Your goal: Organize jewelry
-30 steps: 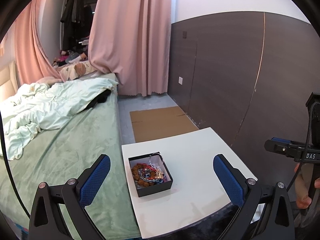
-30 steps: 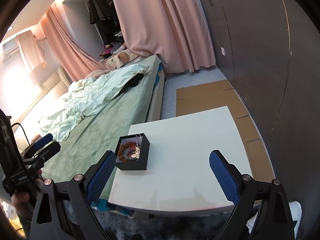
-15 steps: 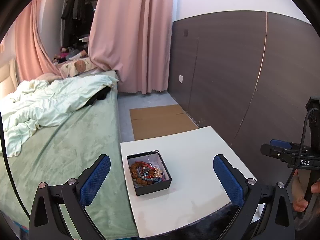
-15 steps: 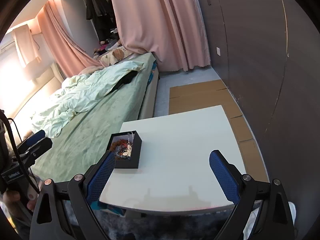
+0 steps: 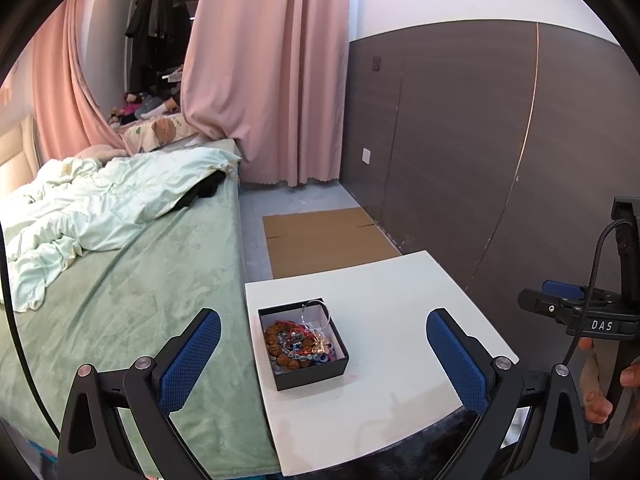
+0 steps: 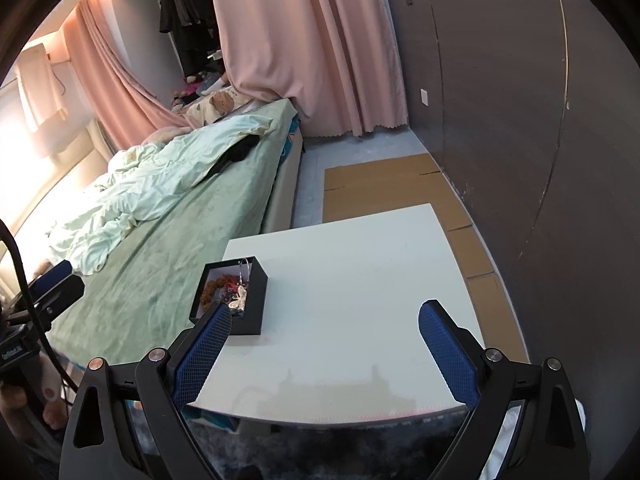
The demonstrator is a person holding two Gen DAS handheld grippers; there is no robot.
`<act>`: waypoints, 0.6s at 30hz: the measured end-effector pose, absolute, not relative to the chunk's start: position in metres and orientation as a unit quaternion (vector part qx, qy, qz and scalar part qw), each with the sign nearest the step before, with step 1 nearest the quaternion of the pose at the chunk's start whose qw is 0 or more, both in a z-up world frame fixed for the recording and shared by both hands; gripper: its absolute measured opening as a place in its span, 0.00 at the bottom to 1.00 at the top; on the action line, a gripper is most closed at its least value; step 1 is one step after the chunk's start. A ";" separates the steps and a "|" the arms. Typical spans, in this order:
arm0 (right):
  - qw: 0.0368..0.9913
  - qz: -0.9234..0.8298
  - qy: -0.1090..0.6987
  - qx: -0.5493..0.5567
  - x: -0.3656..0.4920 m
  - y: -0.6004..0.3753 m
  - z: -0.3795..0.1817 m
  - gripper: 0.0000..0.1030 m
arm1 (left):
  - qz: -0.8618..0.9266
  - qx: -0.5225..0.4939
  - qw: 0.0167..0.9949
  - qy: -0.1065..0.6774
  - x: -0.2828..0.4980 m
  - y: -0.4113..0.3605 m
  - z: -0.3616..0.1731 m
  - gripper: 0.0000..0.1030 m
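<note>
A small black open box (image 5: pixel 304 344) (image 6: pixel 231 294) sits near the left edge of a white table (image 5: pixel 384 320) (image 6: pixel 360 288). It holds a tangle of jewelry (image 5: pixel 298 342) (image 6: pixel 226 290): brown bead bracelets, red cord, small blue beads and a thin silver hoop leaning on the far wall. My left gripper (image 5: pixel 322 338) hangs open above the table's near edge, with the box between its blue pads and nothing held. My right gripper (image 6: pixel 324 334) is also open and empty, over the table's front part, the box beside its left finger (image 6: pixel 202 354).
A bed with a green cover (image 5: pixel 120 280) and a rumpled pale quilt (image 5: pixel 92 208) abuts the table's left side. Flat cardboard (image 5: pixel 320 236) lies on the floor beyond. A dark panelled wall (image 5: pixel 480 152) runs along the right. Pink curtains (image 5: pixel 272 80) hang behind. A dark rug (image 6: pixel 320 448) lies below.
Both views have shifted slightly: the box sits a little lower and nearer in the left wrist view and has slid left toward the finger in the right wrist view. Both grippers stayed open.
</note>
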State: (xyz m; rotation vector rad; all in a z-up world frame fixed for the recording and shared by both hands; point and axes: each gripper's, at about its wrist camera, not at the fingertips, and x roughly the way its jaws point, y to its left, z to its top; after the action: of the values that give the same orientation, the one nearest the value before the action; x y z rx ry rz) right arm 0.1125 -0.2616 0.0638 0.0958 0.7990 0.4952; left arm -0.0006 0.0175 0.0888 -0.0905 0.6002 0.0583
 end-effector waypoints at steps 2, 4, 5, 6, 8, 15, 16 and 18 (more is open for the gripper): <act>0.891 0.237 0.384 0.048 0.112 -0.262 0.065 0.92 | 0.030 -0.044 0.954 0.296 0.000 0.017 0.089 1.00; 0.891 0.236 0.383 0.051 0.112 -0.264 0.065 0.92 | 0.028 -0.046 0.954 0.296 0.000 0.016 0.088 1.00; 0.892 0.236 0.383 0.053 0.111 -0.265 0.066 0.92 | 0.027 -0.046 0.954 0.296 0.000 0.016 0.089 1.00; 0.892 0.237 0.382 0.053 0.111 -0.265 0.066 0.92 | 0.027 -0.045 0.954 0.295 0.000 0.015 0.089 1.00; 0.892 0.237 0.382 0.055 0.111 -0.266 0.066 0.92 | 0.026 -0.043 0.954 0.294 0.000 0.014 0.089 1.00; 0.891 0.238 0.381 0.059 0.112 -0.267 0.067 0.92 | 0.023 -0.042 0.955 0.294 -0.001 0.013 0.089 1.00; 0.891 0.238 0.382 0.059 0.112 -0.267 0.067 0.92 | 0.024 -0.041 0.954 0.295 -0.001 0.012 0.089 1.00; 0.891 0.240 0.382 0.061 0.112 -0.266 0.067 0.92 | 0.024 -0.040 0.955 0.294 -0.001 0.012 0.089 1.00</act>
State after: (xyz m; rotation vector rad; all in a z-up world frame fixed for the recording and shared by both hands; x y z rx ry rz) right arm 0.1117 -0.2665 0.0673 0.1264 0.7926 0.4978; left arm -0.0013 0.0117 0.0892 -0.0814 0.5981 0.0488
